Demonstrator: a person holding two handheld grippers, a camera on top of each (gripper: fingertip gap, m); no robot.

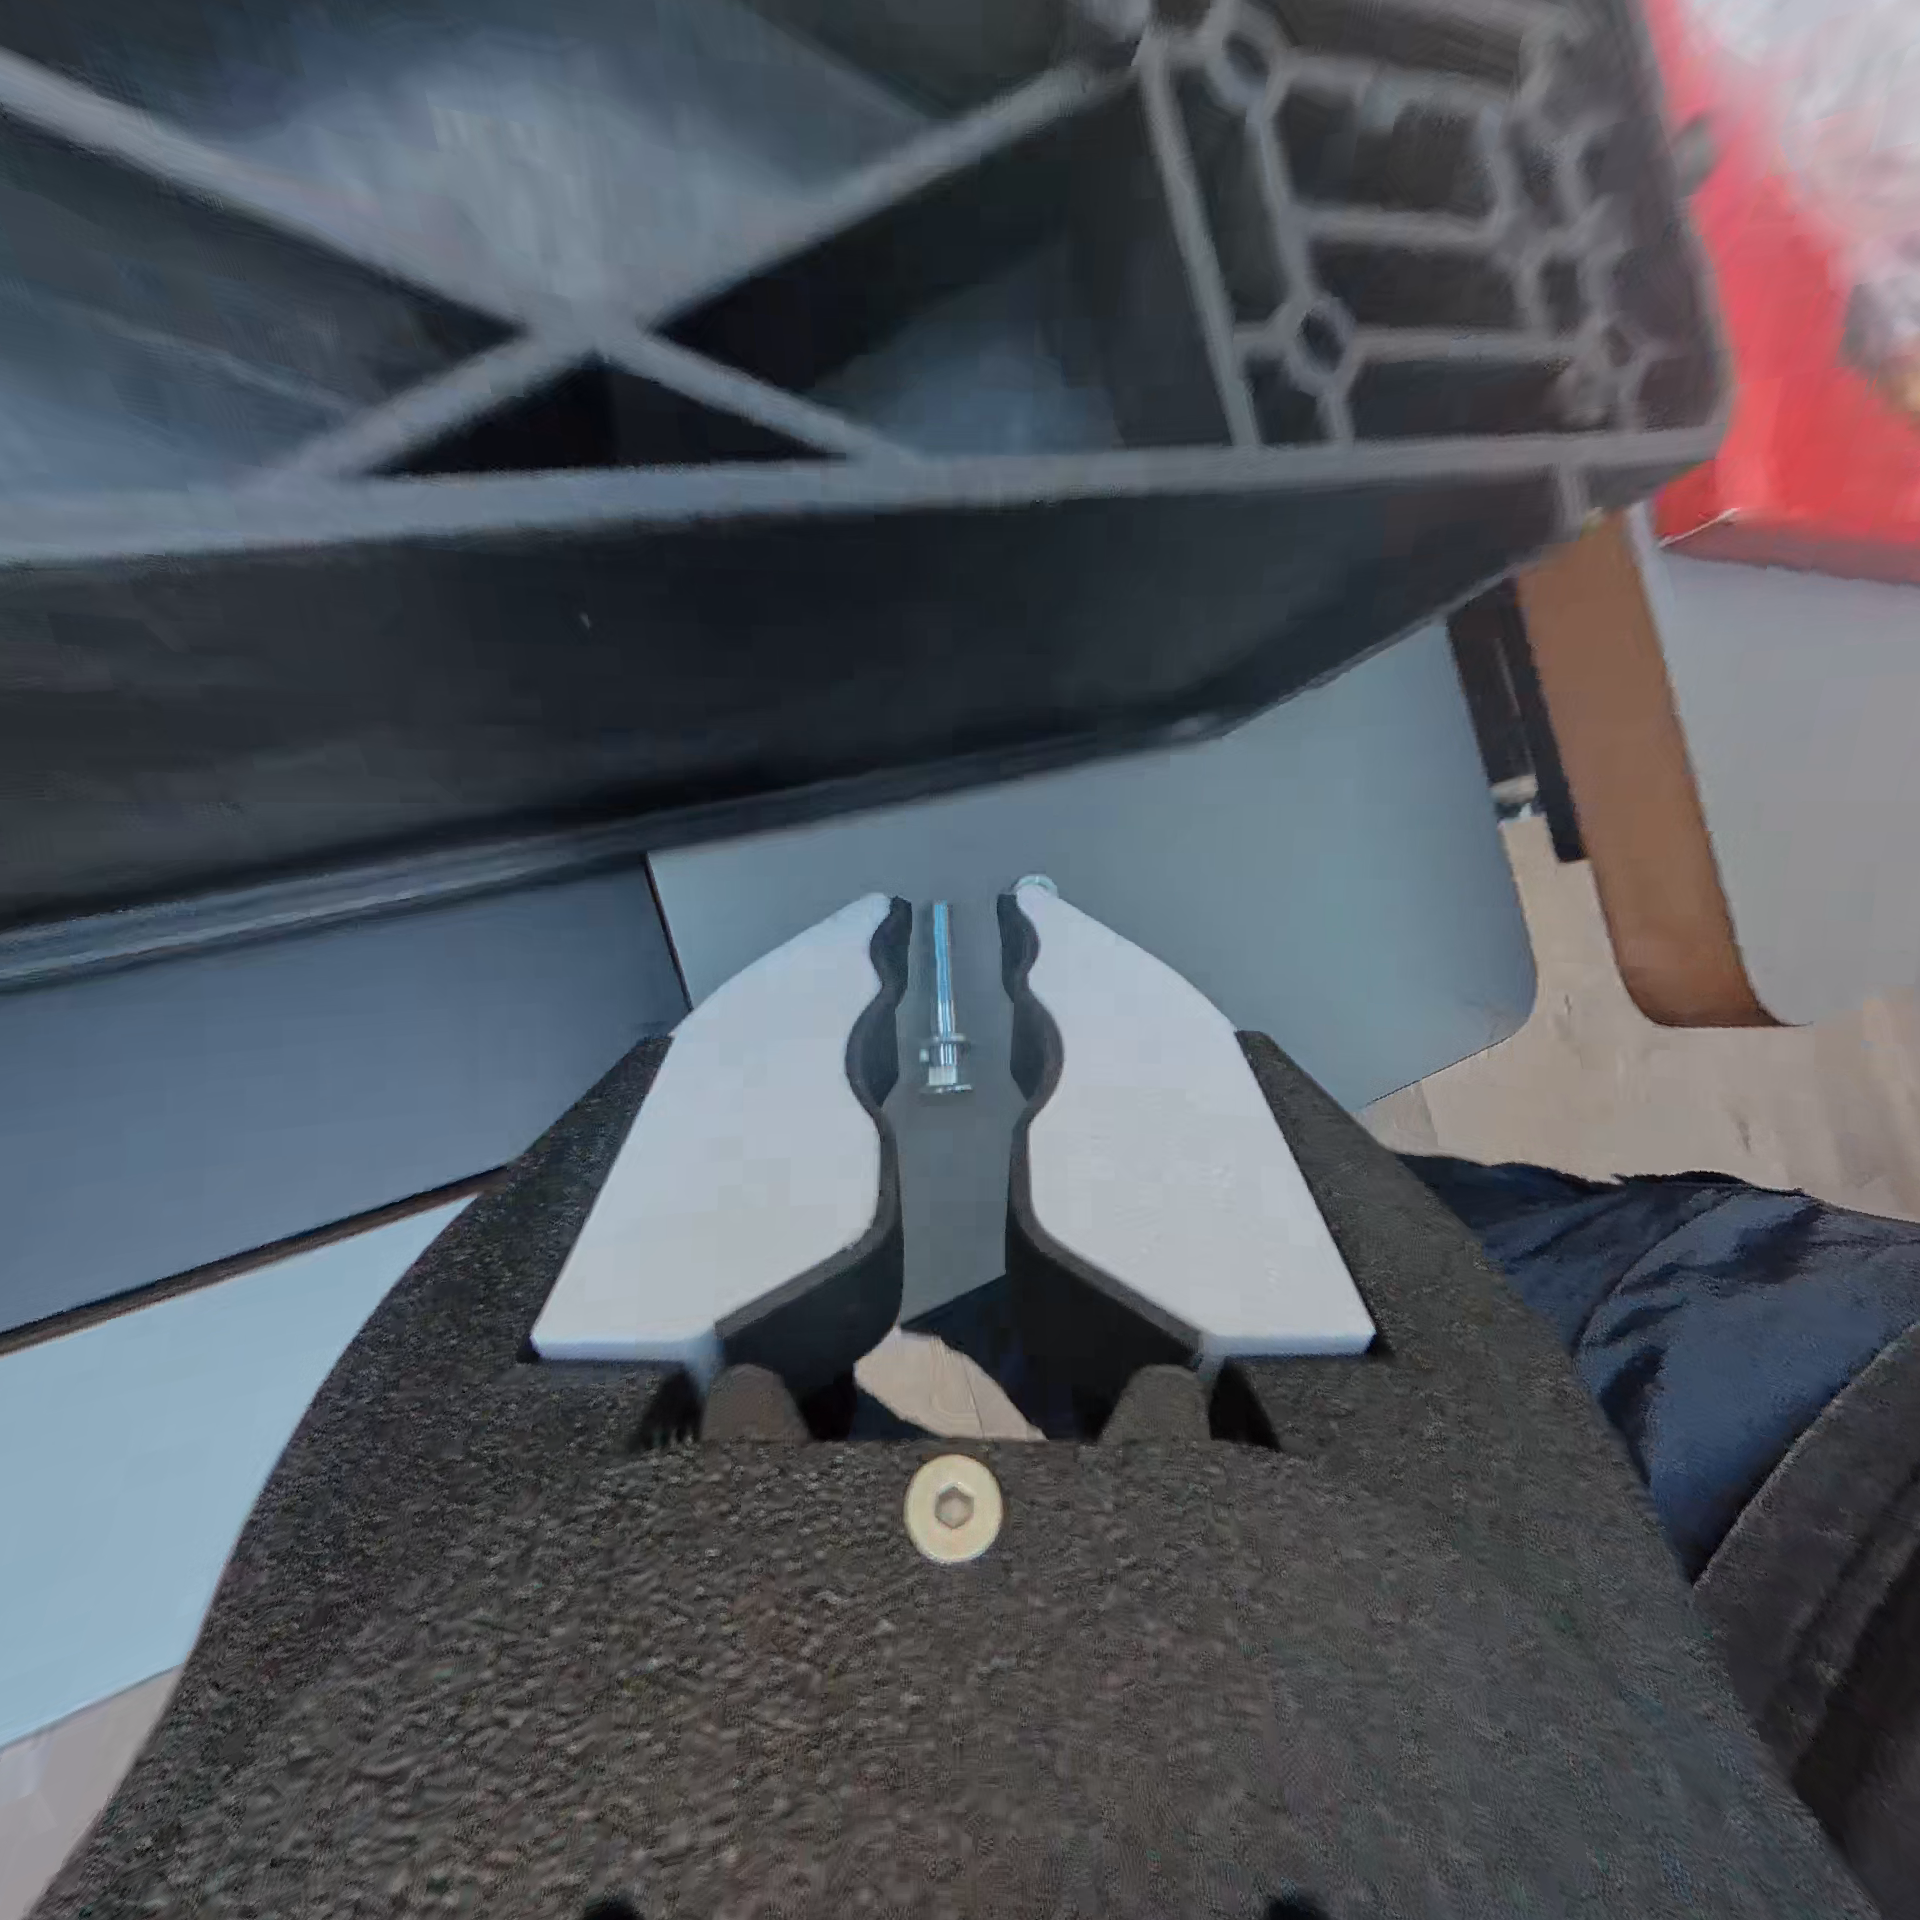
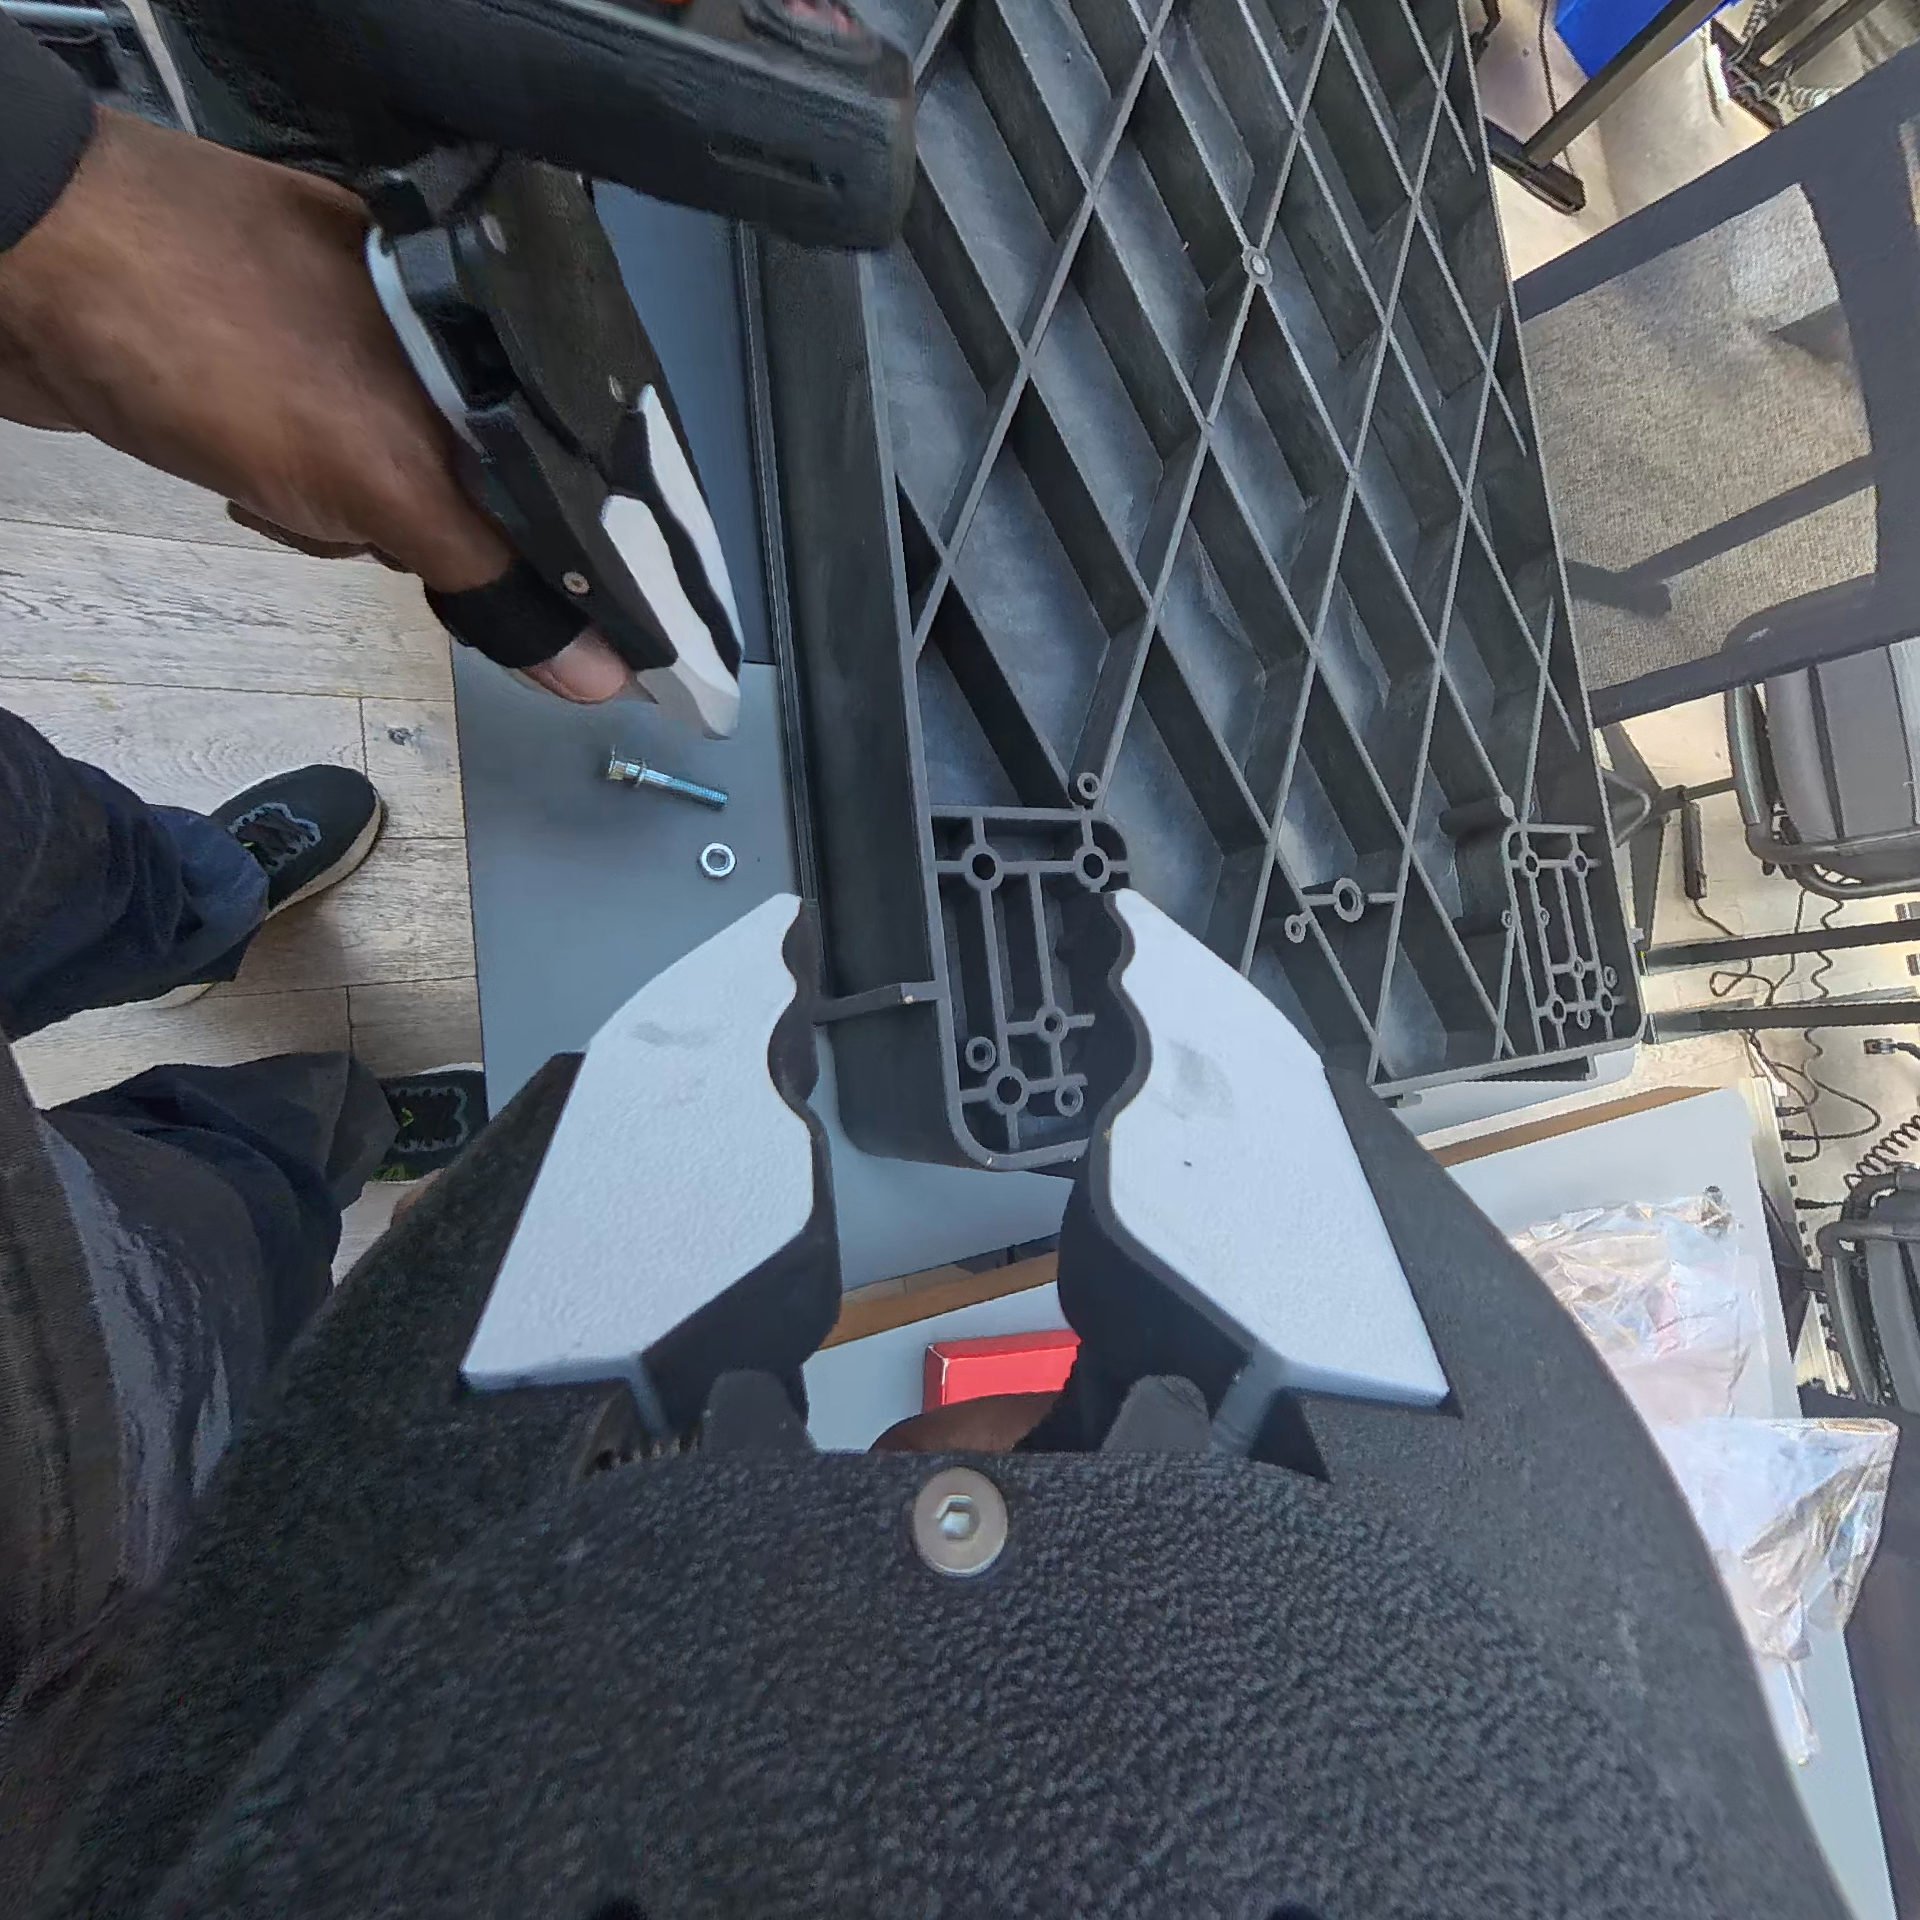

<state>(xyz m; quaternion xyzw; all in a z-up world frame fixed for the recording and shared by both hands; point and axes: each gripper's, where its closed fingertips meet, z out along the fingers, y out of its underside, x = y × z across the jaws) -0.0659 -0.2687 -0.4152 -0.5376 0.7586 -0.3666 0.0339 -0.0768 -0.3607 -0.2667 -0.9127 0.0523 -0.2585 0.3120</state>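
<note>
Grey bench [image 2: 582,935]: my left hand-held gripper [image 1: 943,904] released over bolt [image 1: 940,997]; right hand-held gripper [image 2: 956,925] released, straddling black ribbed panel [image 2: 1195,468] corner. Centre fingers on shank.

Bolt [image 2: 665,782] and washer [image 2: 715,860] lie on open grey panel [image 2: 582,935]; ribbed black platform [image 2: 1195,468] blocks right side.

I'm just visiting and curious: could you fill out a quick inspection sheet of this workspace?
Surface: grey panel, bare part holds small hardware.
Things: bolt and washer lying loose; black ribbed plastic base on the panel.
Clutter: crinkled clear plastic wrap, red box.
Grippers: left gripper above the bolt, jaws slightly apart; right gripper jaws open around the base's corner bracket.
Cables: cords on floor.
Surroundings: office chairs, wood floor.
</note>
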